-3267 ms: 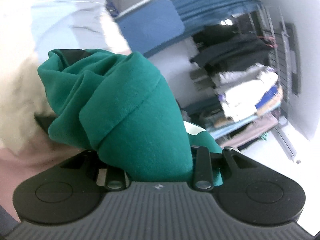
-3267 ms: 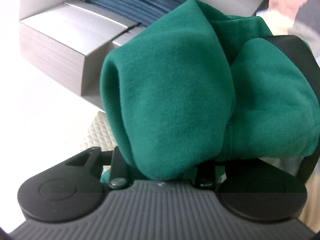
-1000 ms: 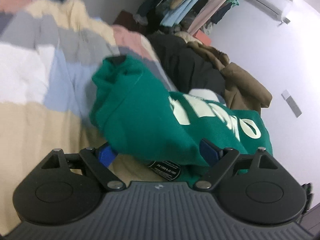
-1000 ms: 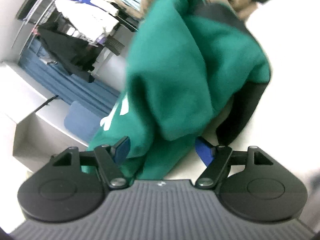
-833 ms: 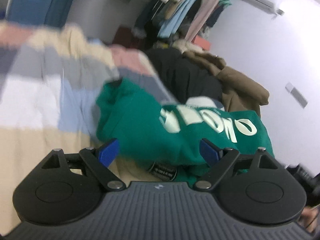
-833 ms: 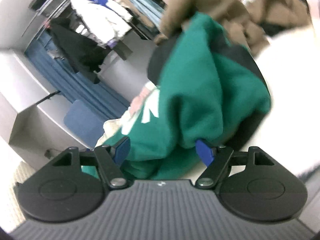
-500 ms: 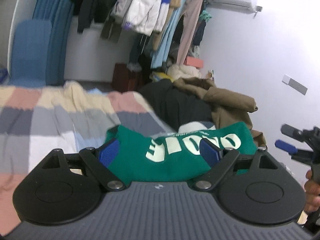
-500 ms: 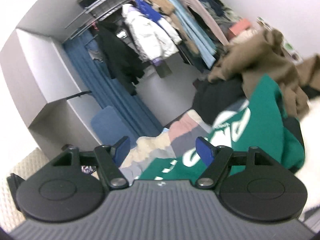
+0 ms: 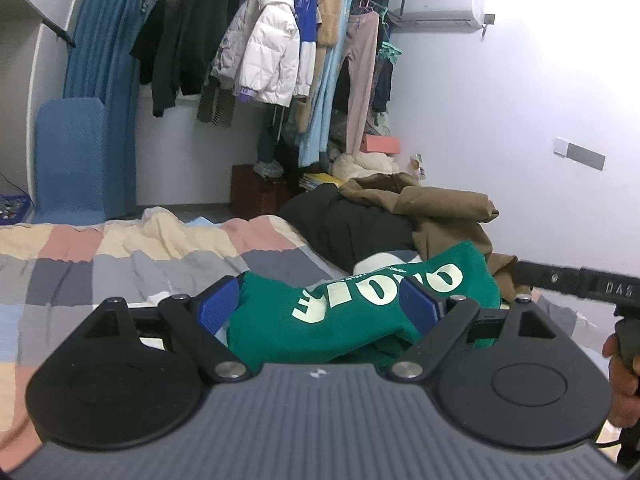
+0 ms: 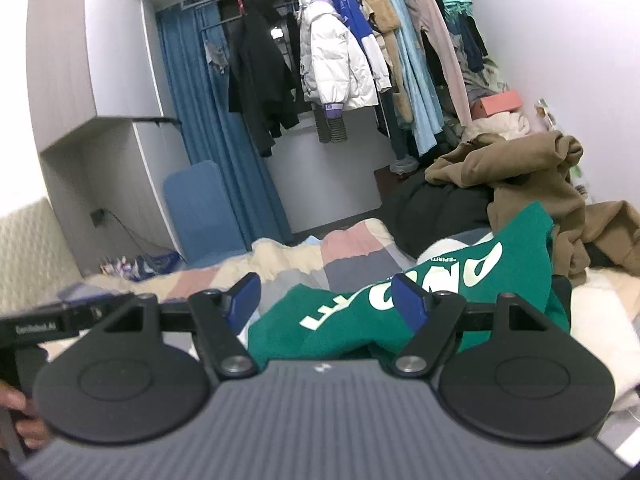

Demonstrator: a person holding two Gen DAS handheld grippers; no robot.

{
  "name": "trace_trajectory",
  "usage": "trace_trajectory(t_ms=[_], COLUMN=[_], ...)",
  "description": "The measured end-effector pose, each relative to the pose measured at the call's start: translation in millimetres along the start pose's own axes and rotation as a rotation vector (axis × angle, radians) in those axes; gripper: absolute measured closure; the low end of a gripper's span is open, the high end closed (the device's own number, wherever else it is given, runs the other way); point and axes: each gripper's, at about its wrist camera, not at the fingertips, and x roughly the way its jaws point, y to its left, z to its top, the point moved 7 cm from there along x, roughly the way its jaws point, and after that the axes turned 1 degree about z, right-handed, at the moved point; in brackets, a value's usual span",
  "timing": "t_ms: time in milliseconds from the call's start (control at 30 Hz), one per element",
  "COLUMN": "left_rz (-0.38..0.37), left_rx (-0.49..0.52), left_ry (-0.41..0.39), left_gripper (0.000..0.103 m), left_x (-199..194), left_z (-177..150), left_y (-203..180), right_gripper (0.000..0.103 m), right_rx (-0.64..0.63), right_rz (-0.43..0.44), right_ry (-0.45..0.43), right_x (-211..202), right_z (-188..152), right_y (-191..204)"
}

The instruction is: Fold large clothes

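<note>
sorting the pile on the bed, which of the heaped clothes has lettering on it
The folded green sweatshirt with pale block letters across it, lying nearest the camera. The brown coat and black garment behind it are plain.

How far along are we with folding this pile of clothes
Done: the green sweatshirt lies as a folded bundle on the checked blanket, lettering up. In hand: nothing; the left gripper and right gripper are both open and clear of it. Left: the brown garment and black garment are heaped unfolded behind it.
</note>
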Motion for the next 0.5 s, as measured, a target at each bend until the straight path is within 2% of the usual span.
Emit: trace_trajectory(t_ms=[267,500], left_rz=[0.026,0.044], left_rx=[0.041,0.051], left_ry=[-0.003,0.016], left_gripper=[0.013,0.013], left_x=[-22,-18], left_z=[-20,-35], left_y=[-9,-6], right_gripper=[0.028,0.029], right_rx=[-0.065,-0.094], right_rz=[-0.054,-0.071], right_ry=[0.027,0.052], right_x=[-10,-9], right_z=[-28,-48], right_y=[14,19])
